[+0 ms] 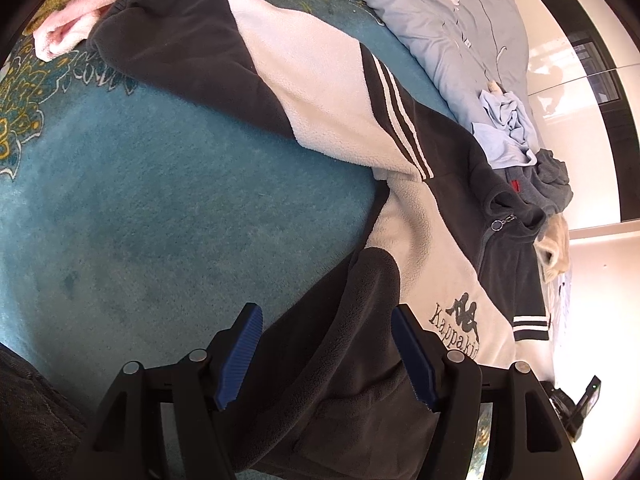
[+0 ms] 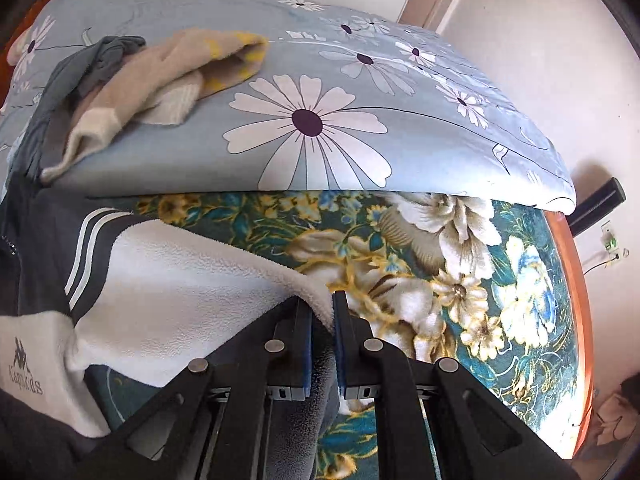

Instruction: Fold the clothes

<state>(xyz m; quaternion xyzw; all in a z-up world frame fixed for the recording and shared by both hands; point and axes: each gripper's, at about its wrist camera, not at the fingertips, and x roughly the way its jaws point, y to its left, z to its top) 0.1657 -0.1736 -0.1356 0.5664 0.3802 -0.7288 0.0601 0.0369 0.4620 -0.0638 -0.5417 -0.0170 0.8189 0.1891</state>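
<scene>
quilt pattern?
Light blue quilt with big white daisies, dark centres; clearest in right wrist view.

Dark-and-cream fleece jacket [image 1: 332, 92] spread flat on teal blanket, sleeve outstretched

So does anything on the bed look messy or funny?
Yes. A pale blue garment and a grey one lie crumpled on the daisy quilt, unfolded. The fleece jacket still sprawls with one sleeve stretched out.

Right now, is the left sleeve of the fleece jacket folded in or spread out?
Spread out. In the left wrist view the sleeve lies stretched across the teal blanket, away from the jacket's body.
</scene>
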